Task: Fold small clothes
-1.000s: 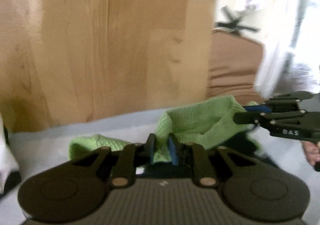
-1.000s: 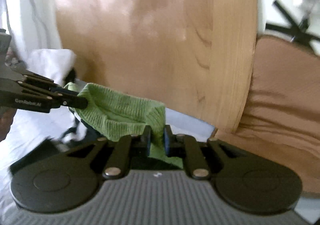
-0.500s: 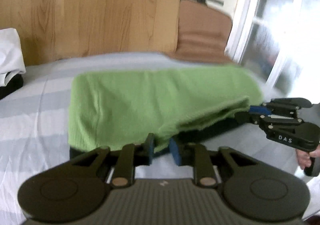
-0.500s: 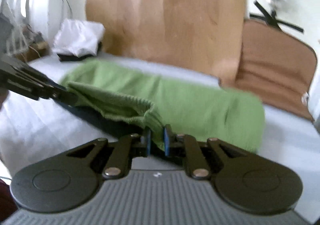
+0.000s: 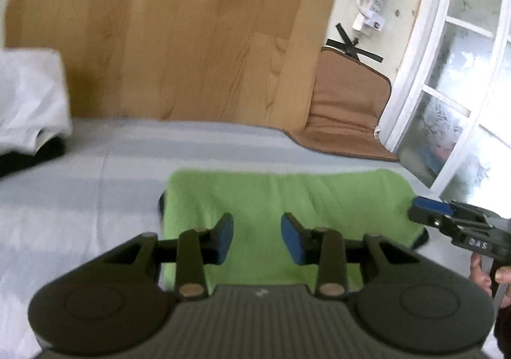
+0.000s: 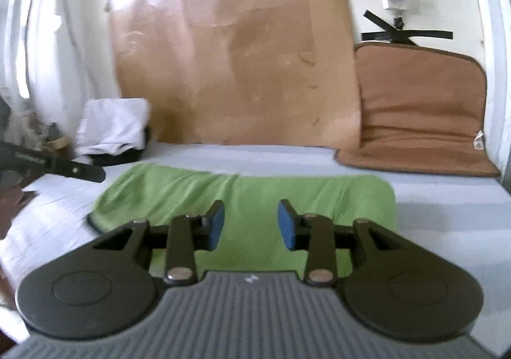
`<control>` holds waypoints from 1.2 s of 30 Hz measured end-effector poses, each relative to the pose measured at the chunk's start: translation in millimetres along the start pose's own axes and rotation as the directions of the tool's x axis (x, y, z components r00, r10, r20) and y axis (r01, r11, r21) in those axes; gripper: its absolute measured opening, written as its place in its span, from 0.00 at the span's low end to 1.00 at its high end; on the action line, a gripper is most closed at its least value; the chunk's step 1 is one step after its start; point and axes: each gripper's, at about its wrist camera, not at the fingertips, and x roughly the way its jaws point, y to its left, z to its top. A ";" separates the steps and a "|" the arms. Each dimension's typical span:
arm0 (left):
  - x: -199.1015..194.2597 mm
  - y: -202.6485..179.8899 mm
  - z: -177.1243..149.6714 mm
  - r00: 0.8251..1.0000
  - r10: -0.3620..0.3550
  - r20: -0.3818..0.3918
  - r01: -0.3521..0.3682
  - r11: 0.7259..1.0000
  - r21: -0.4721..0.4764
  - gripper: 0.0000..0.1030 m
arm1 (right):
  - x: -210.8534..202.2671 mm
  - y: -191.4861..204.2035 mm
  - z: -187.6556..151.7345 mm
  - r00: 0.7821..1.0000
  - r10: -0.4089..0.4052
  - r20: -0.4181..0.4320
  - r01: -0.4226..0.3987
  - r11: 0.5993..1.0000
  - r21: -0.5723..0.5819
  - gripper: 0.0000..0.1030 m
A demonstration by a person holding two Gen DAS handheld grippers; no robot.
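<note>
A green knit garment [image 5: 287, 199] lies flat and spread on the pale striped bed sheet [image 5: 95, 199], with a dark edge showing under it. It also shows in the right wrist view [image 6: 255, 196]. My left gripper [image 5: 257, 239] is open and empty, just above the garment's near edge. My right gripper [image 6: 250, 225] is open and empty over the garment's near right part; it appears in the left wrist view [image 5: 447, 215] at the garment's right end. The left gripper's tip [image 6: 80, 170] shows at the garment's left end.
A folded white cloth on a dark one [image 6: 115, 135] sits at the back left of the bed. A wooden board [image 5: 175, 33] leans on the wall behind. A brown cushion [image 6: 418, 110] stands at the back right, near a window frame [image 5: 431, 71].
Both grippers held the green garment's edge, swung it out and laid it flat on the bed. Both have now opened and let it go.
</note>
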 end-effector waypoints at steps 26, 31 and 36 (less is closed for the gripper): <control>68.2 -7.0 -19.2 0.949 0.316 -0.015 -0.313 0.946 0.085 0.58 | 10.2 -54.6 -46.0 0.988 -0.153 -0.013 0.151 0.947 0.282 0.40; 69.9 -15.6 -47.0 0.926 0.375 0.048 -0.377 0.909 0.177 0.58 | 10.4 -68.1 -53.5 0.988 -0.155 -0.023 0.151 0.898 0.412 0.40; 67.6 -15.3 -47.4 0.928 0.369 0.051 -0.372 0.912 0.171 0.59 | 10.4 -68.5 -54.6 0.989 -0.148 -0.018 0.141 0.890 0.434 0.41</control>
